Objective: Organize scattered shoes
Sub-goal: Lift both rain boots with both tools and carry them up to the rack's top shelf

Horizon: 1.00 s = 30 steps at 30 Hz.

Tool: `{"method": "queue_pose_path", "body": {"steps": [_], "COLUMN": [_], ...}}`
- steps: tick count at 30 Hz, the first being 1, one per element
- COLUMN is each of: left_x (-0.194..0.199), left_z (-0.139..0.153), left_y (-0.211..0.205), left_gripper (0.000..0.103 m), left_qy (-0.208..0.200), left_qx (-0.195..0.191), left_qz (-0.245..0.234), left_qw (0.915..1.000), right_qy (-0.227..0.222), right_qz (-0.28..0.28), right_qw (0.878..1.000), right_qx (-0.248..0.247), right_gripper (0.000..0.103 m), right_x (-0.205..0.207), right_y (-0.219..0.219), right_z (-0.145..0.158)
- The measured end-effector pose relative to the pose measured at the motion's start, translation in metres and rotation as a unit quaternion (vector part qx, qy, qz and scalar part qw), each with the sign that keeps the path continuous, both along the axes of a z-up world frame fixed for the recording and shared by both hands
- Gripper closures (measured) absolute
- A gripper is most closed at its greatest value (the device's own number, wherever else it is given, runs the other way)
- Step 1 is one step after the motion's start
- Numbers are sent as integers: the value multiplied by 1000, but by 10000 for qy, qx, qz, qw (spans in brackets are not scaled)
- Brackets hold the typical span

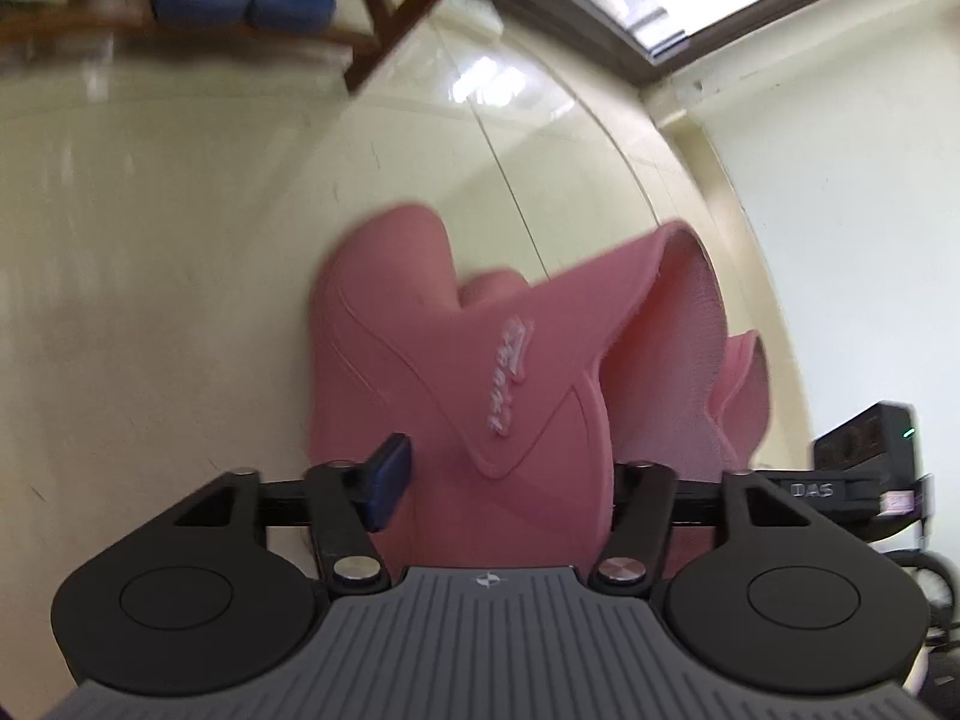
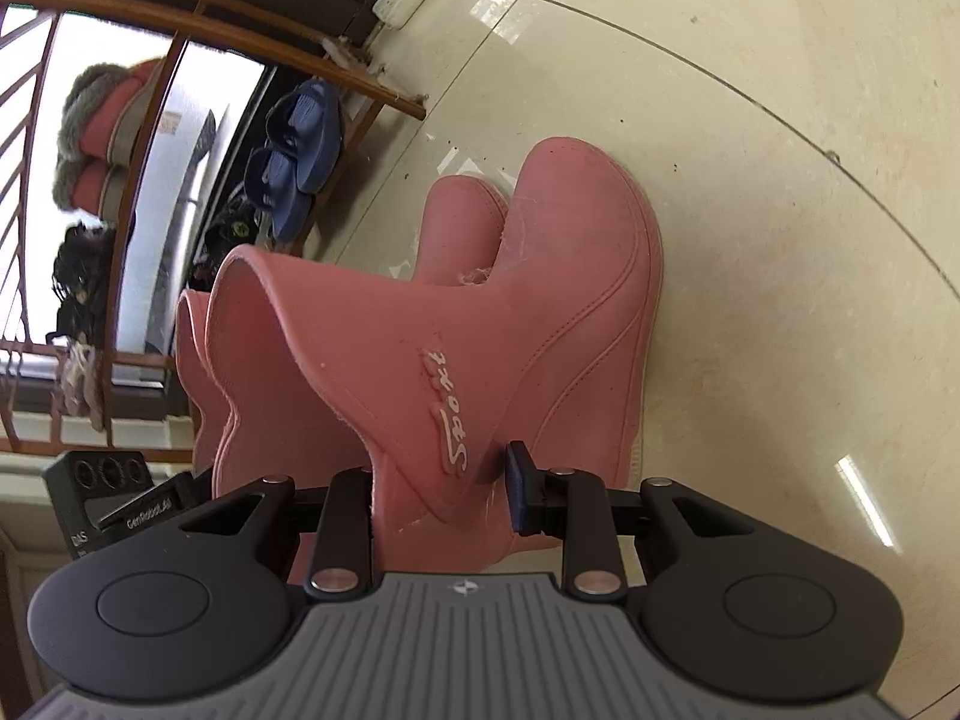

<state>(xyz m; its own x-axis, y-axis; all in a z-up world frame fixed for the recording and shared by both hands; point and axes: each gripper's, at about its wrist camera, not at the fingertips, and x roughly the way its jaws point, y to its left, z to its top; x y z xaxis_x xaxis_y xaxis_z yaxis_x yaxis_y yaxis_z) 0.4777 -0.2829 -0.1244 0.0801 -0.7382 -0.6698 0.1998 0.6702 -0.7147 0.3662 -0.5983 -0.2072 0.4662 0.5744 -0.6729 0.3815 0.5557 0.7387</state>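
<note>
Left gripper [image 1: 504, 480] straddles a pink boot [image 1: 456, 372], jaws apart, no pad pressing. Right gripper [image 2: 444, 492] brackets the other pink boot's [image 2: 540, 324] cuff; a grip can't be confirmed. Both boots sit together on the cream floor [image 2: 780, 240], shoe rack [image 2: 198, 36] beyond.

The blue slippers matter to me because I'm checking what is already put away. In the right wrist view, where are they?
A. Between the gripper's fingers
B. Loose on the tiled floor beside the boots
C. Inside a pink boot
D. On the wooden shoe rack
D: the blue slippers sit side by side on a shelf of the wooden shoe rack, beyond the pink boots on the floor.
</note>
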Motion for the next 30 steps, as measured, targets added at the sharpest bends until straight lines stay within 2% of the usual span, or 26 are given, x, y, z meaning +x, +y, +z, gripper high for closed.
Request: {"method": "queue_pose_path", "body": {"steps": [2, 4, 6, 12, 21, 26, 30], "left_x": [2, 0, -3, -11, -29, -36, -42], "left_z": [-2, -1, 1, 3, 22, 50, 84], "left_y": [1, 2, 5, 8, 2, 15, 25], "left_gripper": [47, 71, 85, 86, 85, 85, 85], "left_qy": [7, -184, -384, -726, -847, -932, -954], "left_qx": [-45, -13, 20, -228, -557, -792, -749], "left_qz": [-3, 5, 85, 106, -141, -134, -73], "left_qw": [10000, 9998, 9992, 9970, 9947, 9924, 9926], "right_qy": [-14, -34, -56, -324, -864, -1119, -1205], "right_qz": [-80, -106, -87, 67, 511, 582, 728], "right_qw": [9999, 9998, 9998, 9994, 9949, 9919, 9899], "right_qx": [101, 164, 171, 106, 77, 169, 183], "right_gripper": [73, 73, 74, 75, 72, 72, 71], "right_x": [-1, -2, -1, 1, -4, -15, -14], "right_y": [-2, -3, -3, 2, 10, 11, 17], "right_z": [-3, -5, -6, -3, 28, 55, 90]}}
